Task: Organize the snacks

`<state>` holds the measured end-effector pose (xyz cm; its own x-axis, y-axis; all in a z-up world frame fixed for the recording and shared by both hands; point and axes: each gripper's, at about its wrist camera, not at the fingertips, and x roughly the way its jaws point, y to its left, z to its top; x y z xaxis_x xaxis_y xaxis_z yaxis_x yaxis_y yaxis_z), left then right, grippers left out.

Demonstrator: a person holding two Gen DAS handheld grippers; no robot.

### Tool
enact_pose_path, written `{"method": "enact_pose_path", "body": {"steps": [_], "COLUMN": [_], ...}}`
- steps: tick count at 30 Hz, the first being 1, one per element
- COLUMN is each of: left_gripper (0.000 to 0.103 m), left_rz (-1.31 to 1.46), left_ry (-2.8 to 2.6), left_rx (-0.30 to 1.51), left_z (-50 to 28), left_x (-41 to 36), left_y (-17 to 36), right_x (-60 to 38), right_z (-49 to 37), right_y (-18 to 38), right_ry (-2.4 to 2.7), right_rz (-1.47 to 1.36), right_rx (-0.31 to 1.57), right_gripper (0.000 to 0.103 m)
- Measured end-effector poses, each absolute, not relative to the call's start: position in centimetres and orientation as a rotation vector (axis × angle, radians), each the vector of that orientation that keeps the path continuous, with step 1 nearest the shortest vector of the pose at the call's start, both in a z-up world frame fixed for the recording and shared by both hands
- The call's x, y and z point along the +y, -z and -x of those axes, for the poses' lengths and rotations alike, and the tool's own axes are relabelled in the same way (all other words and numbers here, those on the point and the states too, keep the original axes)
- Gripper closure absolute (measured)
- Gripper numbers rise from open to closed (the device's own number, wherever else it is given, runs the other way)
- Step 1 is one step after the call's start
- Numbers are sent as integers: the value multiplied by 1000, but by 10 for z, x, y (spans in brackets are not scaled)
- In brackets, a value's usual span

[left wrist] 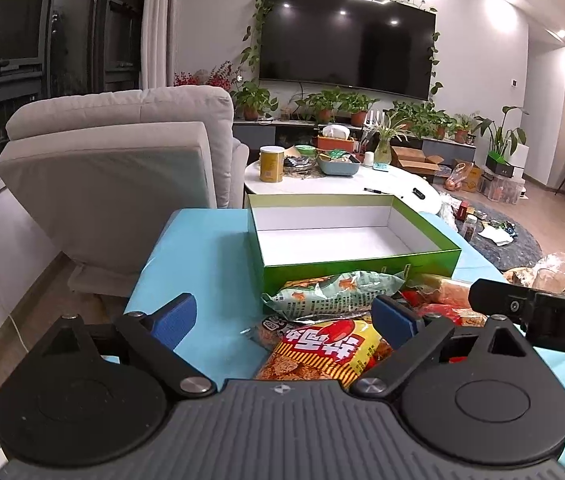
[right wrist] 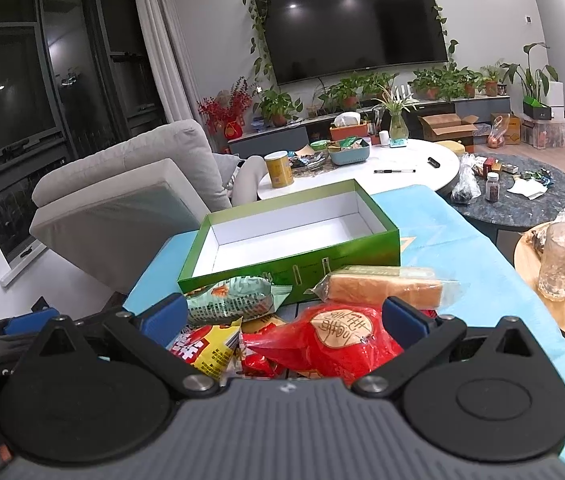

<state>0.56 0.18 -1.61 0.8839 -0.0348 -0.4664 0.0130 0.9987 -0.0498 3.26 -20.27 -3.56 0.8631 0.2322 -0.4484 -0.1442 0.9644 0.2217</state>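
On the blue-covered worktop (left wrist: pixel 202 248) a green box (left wrist: pixel 358 266) with a white inside stood open and held nothing, its long side facing both cameras. Just in front of it lay a heap of snack packets. A pale green packet (left wrist: pixel 334 294) lay against the box's near wall, and a yellow and red packet (left wrist: pixel 322 354) lay nearer, overlapping it. Beside these, in the right wrist view, a red bag (right wrist: pixel 330 340) with a round label lay in front of a wrapped loaf of sliced bread (right wrist: pixel 386 288), which also rested close to the box's wall.

The left tongs (left wrist: pixel 292 320) stood wide open above the yellow and red packet, the blue pads (left wrist: pixel 174 316) pressing on nothing. The right tongs (right wrist: pixel 282 320) were likewise spread wide over the red bag, gripping nothing. Each pair showed at the edge of the other's view, side by side.

Behind the worktop were a grey armchair (left wrist: pixel 122 160), a white round table (left wrist: pixel 342 184) carrying a yellow tin (left wrist: pixel 271 164), and a wall-mounted television (left wrist: pixel 346 46). A glass mug (right wrist: pixel 562 260) stood on a small wooden table to the right.
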Motion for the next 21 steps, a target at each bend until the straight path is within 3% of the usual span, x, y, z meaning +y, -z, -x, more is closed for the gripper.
{"method": "enact_pose_path", "body": {"steps": [13, 21], "left_gripper": [17, 31], "left_rz": [54, 84], "left_ry": [57, 123], "left_rx": [516, 564], "left_z": [-30, -61], "left_x": [11, 19], "left_y": [31, 49], "right_x": [-191, -184], "right_z": [-54, -88], "right_y": [44, 57], "right_ry": [-289, -401], "right_rz": [-132, -93], "right_rx": [489, 521], "right_gripper": [18, 18]}}
